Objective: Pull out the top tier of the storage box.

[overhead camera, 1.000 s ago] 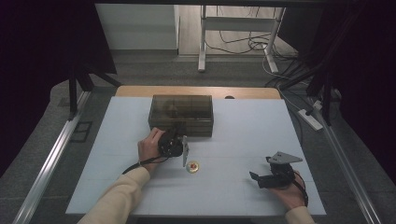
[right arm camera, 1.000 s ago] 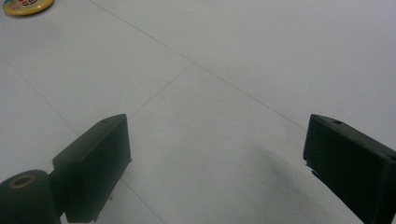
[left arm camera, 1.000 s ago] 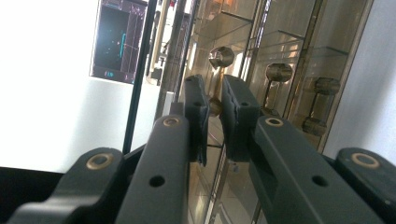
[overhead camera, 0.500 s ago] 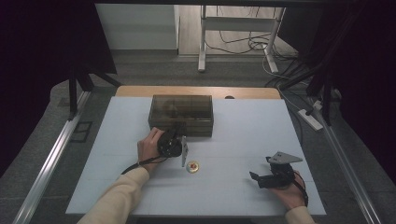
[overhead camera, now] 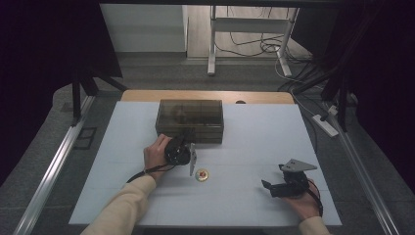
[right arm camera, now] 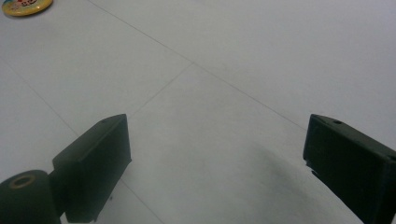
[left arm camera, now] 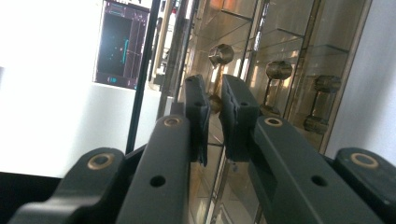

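- Right gripper (overhead camera: 274, 187): rests near the desk (overhead camera: 254, 132) front edge, jaws wide open, holding nothing.
- Round badge (overhead camera: 201, 175): lies flat mid-desk, likely light and thin.
- Left gripper (left arm camera: 214, 109): jaws nearly closed on a small knob (left arm camera: 214, 102).
- Smoked clear drawer box (overhead camera: 190, 120): behind, likely rigid, slippery; take the knob.

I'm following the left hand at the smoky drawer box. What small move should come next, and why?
Probably a short, straight pull back toward the person. The left gripper has its jaws nearly shut around a small knob on the front of the box, so the drawer looks ready to slide out. The right gripper rests open on the table, and the round badge lies loose nearby.
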Available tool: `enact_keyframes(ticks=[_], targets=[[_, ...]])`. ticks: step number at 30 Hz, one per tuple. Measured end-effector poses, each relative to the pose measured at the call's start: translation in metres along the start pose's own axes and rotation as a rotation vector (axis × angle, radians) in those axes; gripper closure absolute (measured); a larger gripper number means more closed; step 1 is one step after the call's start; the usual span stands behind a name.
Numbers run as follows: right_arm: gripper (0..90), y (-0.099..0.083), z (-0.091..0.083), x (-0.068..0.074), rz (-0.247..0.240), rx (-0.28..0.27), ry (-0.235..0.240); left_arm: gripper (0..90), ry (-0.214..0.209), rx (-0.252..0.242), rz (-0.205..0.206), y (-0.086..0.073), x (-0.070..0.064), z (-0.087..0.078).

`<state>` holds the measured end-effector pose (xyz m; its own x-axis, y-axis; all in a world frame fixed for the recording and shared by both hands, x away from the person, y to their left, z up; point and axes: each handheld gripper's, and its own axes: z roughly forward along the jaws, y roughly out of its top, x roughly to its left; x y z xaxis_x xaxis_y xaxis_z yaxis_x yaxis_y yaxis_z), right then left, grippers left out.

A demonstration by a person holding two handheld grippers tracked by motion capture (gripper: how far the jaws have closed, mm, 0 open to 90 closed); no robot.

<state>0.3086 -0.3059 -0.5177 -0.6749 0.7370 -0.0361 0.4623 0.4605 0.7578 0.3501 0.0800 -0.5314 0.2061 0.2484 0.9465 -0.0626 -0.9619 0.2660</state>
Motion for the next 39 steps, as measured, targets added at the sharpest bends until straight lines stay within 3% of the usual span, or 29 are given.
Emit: enact_keyframes(ticks=[23,28,33,39], targets=[[7.3,0.0,0.0,0.0,0.002,-0.003,0.0,80.7,-0.005,-0.004,0.001,0.001,-0.005,-0.019],[7.3,0.0,0.0,-0.001,0.002,-0.002,0.001,78.7,-0.015,-0.005,-0.024,0.001,-0.004,-0.018],[7.3,0.0,0.001,0.0,0.002,-0.003,-0.002,70.2,-0.036,-0.008,-0.069,0.0,0.0,-0.019],[7.3,0.0,0.0,0.0,0.003,-0.003,-0.002,62.3,-0.061,-0.007,-0.096,-0.001,0.002,-0.02]])
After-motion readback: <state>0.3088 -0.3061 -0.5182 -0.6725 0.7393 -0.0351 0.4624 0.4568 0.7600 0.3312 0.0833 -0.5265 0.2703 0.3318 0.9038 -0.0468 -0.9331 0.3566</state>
